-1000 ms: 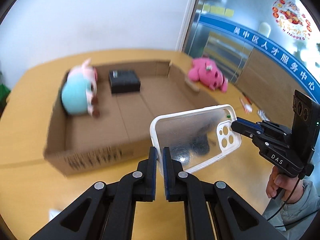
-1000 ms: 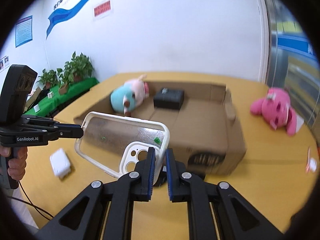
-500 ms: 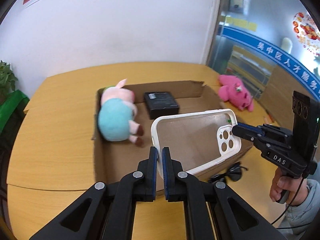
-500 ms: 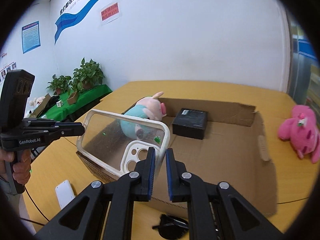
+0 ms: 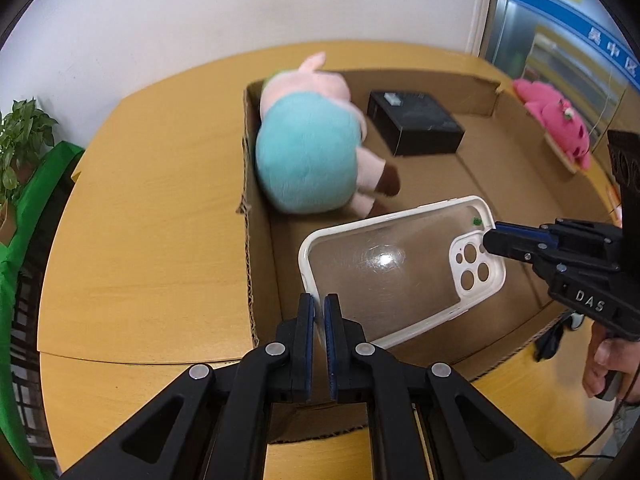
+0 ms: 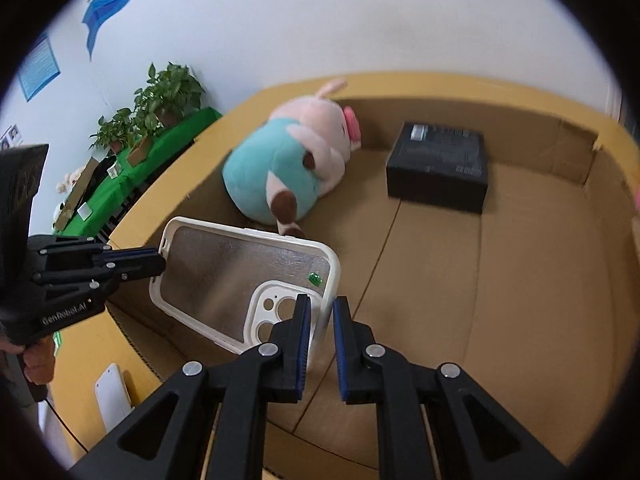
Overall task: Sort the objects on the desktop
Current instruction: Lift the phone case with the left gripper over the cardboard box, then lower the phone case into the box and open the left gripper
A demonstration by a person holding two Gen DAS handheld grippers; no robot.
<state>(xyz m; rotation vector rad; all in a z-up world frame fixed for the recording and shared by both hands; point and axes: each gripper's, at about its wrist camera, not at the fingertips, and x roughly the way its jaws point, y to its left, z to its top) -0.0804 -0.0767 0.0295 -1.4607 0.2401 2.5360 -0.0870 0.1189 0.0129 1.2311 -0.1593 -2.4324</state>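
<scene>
A clear phone case (image 5: 384,272) with a white rim hangs tilted over the near left part of the open cardboard box (image 5: 246,168). My left gripper (image 5: 319,300) is shut on its plain corner. My right gripper (image 5: 492,240) pinches the rim beside the camera cut-out. In the right wrist view the phone case (image 6: 224,272) has its rim between the pads of the right gripper (image 6: 320,304), and the left gripper (image 6: 160,264) grips the far end. Inside the box (image 6: 440,280) lie a teal and pink plush pig (image 5: 308,160) and a small black box (image 5: 416,124).
A pink plush toy (image 5: 556,120) lies on the wooden table right of the box. Dark sunglasses (image 5: 552,340) rest by the box's near right corner. A white flat object (image 6: 112,396) sits on the table left of the box. Potted plants (image 6: 160,92) stand beyond.
Both grippers carried the phone case forward and down, from in front of the box to above its inside. The views tilted downward. Both grips on the case stayed.
</scene>
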